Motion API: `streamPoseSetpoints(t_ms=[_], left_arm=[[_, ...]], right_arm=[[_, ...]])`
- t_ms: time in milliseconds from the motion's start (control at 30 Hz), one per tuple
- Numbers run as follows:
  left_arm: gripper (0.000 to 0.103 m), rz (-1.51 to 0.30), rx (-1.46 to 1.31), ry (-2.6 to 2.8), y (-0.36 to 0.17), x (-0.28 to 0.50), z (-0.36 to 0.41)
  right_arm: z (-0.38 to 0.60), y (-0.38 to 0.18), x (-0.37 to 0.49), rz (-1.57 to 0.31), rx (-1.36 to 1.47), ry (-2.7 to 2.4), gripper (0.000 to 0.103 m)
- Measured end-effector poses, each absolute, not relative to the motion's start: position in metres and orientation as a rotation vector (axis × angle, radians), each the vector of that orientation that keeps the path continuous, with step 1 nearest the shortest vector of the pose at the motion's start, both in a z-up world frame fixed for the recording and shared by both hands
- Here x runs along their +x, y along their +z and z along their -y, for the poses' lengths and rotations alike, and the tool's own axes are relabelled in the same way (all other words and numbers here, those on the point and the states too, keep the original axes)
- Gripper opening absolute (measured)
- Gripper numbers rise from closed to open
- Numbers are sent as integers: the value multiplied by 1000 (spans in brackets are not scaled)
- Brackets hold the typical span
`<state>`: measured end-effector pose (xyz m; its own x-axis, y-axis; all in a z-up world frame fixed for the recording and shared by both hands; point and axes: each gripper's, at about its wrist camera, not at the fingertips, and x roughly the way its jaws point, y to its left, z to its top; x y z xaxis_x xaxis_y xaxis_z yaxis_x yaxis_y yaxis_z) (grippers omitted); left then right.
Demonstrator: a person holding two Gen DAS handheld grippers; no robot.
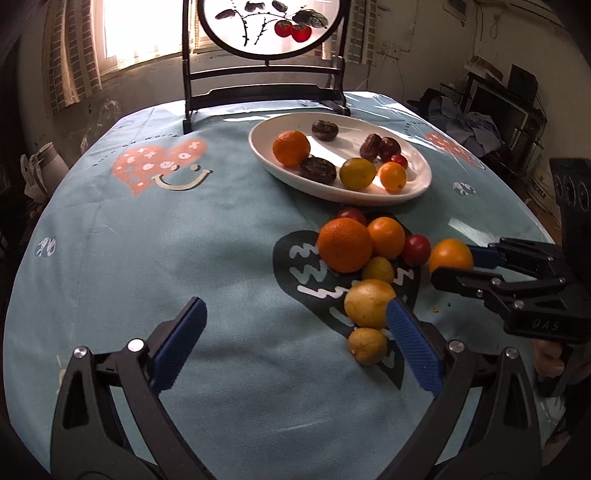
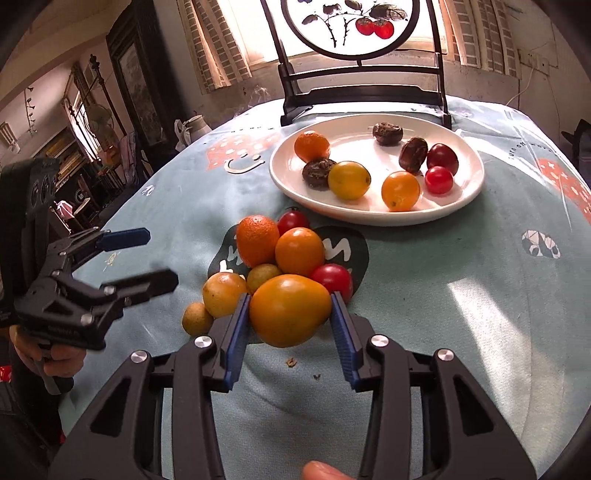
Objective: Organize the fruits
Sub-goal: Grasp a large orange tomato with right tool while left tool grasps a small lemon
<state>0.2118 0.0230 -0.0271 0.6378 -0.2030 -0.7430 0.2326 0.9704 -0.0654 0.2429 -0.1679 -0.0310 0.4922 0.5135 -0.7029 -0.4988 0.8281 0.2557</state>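
Right wrist view first: the biggest thing we see is the surface [image 2: 461,295], draped in a pale blue printed cloth. At its far edge stands a dark wooden stand holding a round painted screen [image 2: 351,26]. In front of that sits the white plate [image 2: 469,192], well apart from our tongs, carrying an orange, two yellow-orange fruits, two red ones and three dark wrinkled ones. Nearer to us lies the loose pile of fruits [image 2: 280,254] on a dark heart print, just short of the plate.

Our right tongs [image 2: 291,314] pinch the large orange fruit [image 2: 290,308] at the near end of that pile; both blue pads [image 2: 236,325] press against its sides. Whether it is lifted off the cloth we cannot tell. A red tomato [image 2: 332,278] sits just behind it, beside the right pad. To the left, our left tongs [image 2: 147,254] hang spread wide over bare cloth, near the pile but holding nothing.

In the left wrist view, our left tongs [image 1: 295,343] are spread, and the right-hand pad overlaps a yellow fruit [image 1: 367,302] at the pile's near end; we cannot tell if it touches. A smaller yellow fruit [image 1: 367,345] lies just in front. The right tongs [image 1: 458,267] come in from the right, clamped on the same orange fruit [image 1: 450,256].

Smallest, a few crumbs [image 2: 291,362] lie on the cloth between the right tongs' arms.
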Motion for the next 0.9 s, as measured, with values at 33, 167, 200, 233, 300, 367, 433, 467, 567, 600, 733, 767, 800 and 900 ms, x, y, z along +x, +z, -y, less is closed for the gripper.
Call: streamPoseSetpoints(t_ms=[33, 167, 200, 233, 300, 367, 433, 467, 567, 600, 733, 767, 800, 900], left_arm=[[99, -847, 72, -281, -30, 207, -16], [88, -847, 172, -340, -40, 194, 3], [80, -857, 173, -354, -42, 193, 5], [71, -868, 169, -364, -44, 194, 5], [59, -886, 163, -371, -49, 197, 6], [48, -897, 158, -377, -52, 199, 6], [44, -904, 153, -385, -54, 201, 7], [44, -902, 157, -382, -54, 201, 8], [43, -903, 165, -386, -55, 201, 10], [43, -903, 170, -386, -56, 202, 11], [41, -907, 184, -387, -58, 202, 16], [39, -906, 184, -390, -58, 202, 16], [36, -906, 181, -393, -59, 202, 16], [28, -908, 174, -397, -59, 202, 16]], right_arm=[[169, -31, 244, -865, 26, 613, 43], [169, -33, 244, -875, 31, 609, 43], [169, -33, 244, -876, 32, 607, 43], [169, -33, 245, -876, 31, 605, 43], [169, -34, 245, -877, 29, 600, 43], [169, -35, 246, -883, 29, 597, 43], [169, -35, 246, -882, 28, 597, 43], [169, -34, 245, -879, 28, 597, 43], [170, -33, 244, -873, 27, 598, 43], [169, -33, 244, -873, 26, 597, 43], [170, -33, 245, -874, 29, 595, 43], [170, -32, 244, -873, 29, 594, 43], [170, -32, 244, -871, 28, 594, 43], [170, -31, 243, -868, 25, 595, 43]])
